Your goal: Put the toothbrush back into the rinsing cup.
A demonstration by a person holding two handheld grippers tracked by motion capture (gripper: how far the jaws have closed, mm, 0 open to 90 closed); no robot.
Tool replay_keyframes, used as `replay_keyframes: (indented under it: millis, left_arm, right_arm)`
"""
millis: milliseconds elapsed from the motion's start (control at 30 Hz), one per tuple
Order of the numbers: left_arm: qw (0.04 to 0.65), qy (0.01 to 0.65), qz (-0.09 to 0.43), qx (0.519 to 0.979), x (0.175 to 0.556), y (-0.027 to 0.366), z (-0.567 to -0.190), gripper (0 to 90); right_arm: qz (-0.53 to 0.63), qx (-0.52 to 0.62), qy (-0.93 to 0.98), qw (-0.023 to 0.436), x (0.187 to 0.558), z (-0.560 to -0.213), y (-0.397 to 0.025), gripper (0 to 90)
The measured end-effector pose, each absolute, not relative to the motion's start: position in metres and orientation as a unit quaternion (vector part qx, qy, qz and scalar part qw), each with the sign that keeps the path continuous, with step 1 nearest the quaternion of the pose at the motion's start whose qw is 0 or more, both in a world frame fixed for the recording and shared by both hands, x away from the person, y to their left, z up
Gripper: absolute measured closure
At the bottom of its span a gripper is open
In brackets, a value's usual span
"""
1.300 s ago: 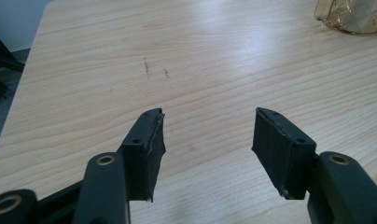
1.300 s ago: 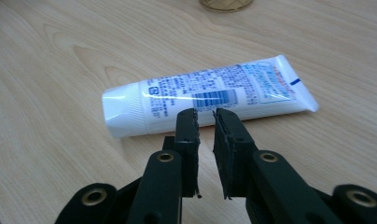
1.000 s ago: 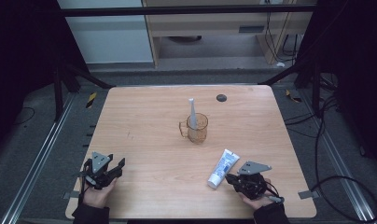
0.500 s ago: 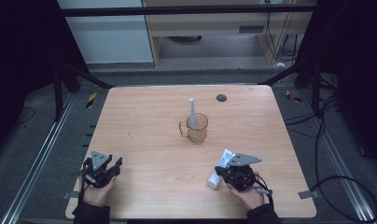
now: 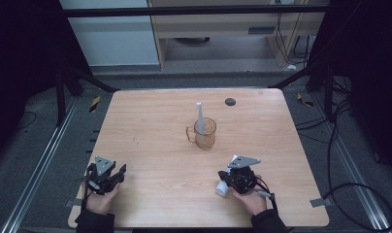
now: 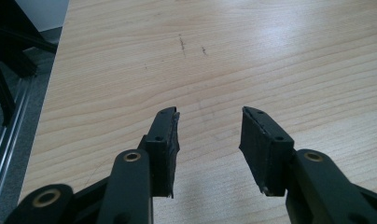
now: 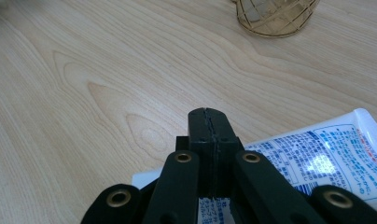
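— Since a second ago the right gripper (image 5: 233, 178) has slid leftward across the near edge of the table and now sits over the toothpaste tube (image 5: 222, 188), which a second ago lay clear beside it.

— Is it holding the tube?

— Not as far as I can judge. In the right gripper view its jaws are pressed together with nothing between them, and the tube (image 7: 317, 154) lies flat on the wood under and to the right of them. In the high view just the tube's white end peeks out on the gripper's left.

— So which step is this?

— Lining up for a pick, I'd say. The next move calls for spreading the jaws, lowering them astride the tube's body and closing.

— And farther out?

— Ahead of the right gripper stands the amber cup (image 5: 205, 133) with a toothbrush (image 5: 200, 116) upright in it, well apart from the tube; its base shows at the top of the right gripper view.

— The other hand?

— The left gripper (image 5: 105, 175) rests far off to the left, jaws apart over bare table (image 6: 270, 56).
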State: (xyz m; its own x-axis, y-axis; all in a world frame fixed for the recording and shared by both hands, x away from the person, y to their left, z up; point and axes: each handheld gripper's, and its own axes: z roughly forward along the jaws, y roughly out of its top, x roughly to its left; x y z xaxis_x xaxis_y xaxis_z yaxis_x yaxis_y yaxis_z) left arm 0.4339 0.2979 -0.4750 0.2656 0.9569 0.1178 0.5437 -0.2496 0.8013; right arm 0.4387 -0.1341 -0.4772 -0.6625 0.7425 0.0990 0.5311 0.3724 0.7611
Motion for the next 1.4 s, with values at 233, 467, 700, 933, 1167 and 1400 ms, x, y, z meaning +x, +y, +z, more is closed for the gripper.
replay_keyframes:
  millis: [233, 467, 700, 933, 1167, 1400]
  left_arm:
    - [0.327, 0.514, 0.316, 0.727, 0.434, 0.297, -0.475, 53.6]
    - [0.324, 0.513, 0.315, 0.729, 0.434, 0.297, -0.475, 53.3]
    - [0.324, 0.513, 0.315, 0.730, 0.434, 0.297, -0.476, 53.3]
    - [0.324, 0.512, 0.316, 0.730, 0.434, 0.297, -0.476, 53.2]
    - [0.323, 0.514, 0.315, 0.729, 0.435, 0.297, -0.476, 52.8]
    - [0.322, 0.515, 0.315, 0.729, 0.435, 0.297, -0.476, 52.4]
  right_arm:
    - [0.399, 0.385, 0.822, 0.130, 0.436, -0.477, -0.137, 90.0]
    - [0.396, 0.381, 0.826, 0.128, 0.433, -0.476, -0.139, 90.0]
    - [0.392, 0.377, 0.830, 0.123, 0.432, -0.476, -0.136, 90.0]
    - [0.390, 0.381, 0.831, 0.116, 0.429, -0.475, -0.142, 90.0]
    - [0.390, 0.386, 0.828, 0.115, 0.426, -0.473, -0.150, 90.0]
    - [0.387, 0.387, 0.830, 0.110, 0.424, -0.473, -0.154, 90.0]
